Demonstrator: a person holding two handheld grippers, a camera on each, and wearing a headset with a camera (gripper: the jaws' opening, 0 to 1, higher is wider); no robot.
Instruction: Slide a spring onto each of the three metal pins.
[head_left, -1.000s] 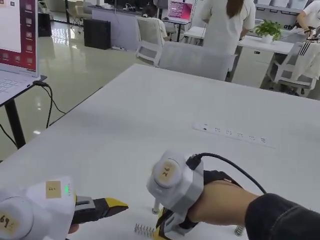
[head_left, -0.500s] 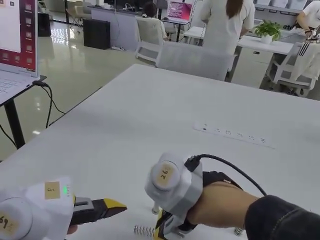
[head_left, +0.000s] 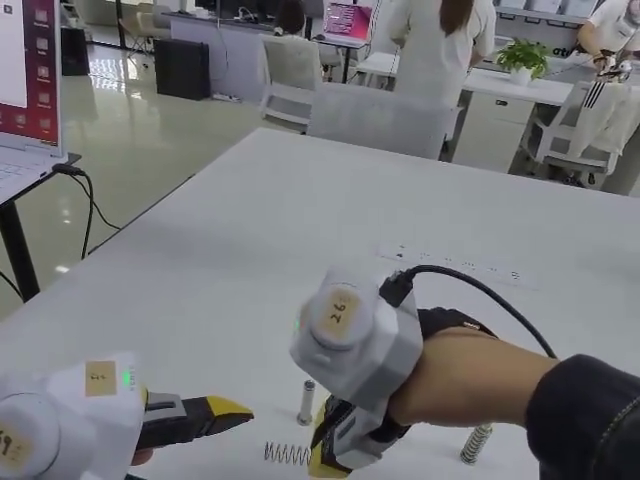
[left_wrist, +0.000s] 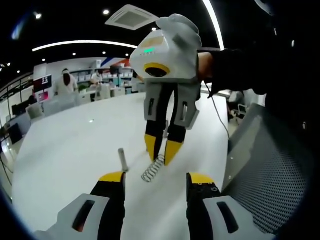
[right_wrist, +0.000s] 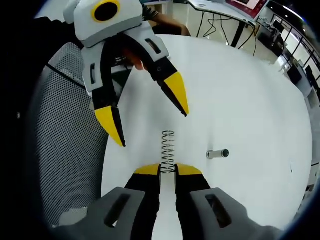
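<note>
A loose spring (head_left: 287, 453) (right_wrist: 167, 145) lies flat on the white table (head_left: 300, 230). My right gripper (head_left: 325, 462) (right_wrist: 167, 170) is shut on one end of this spring. A bare metal pin (head_left: 306, 400) (left_wrist: 122, 159) (right_wrist: 217, 154) stands upright just beside the spring. A second spring (head_left: 477, 443) stands tilted to the right of my gloved hand. My left gripper (head_left: 235, 410) (left_wrist: 156, 177) hovers open a short way to the left, pointing at the spring (left_wrist: 152, 169), with nothing between its fingers.
A white power strip (head_left: 455, 265) lies across the table farther back. A laptop (head_left: 25, 90) sits on a stand at the left. A mesh chair (left_wrist: 270, 165) is close by the table's near edge. Desks, chairs and people fill the back.
The head camera has tilted a little. The right gripper stays low at the end of the lying spring, and the left gripper has held its place.
</note>
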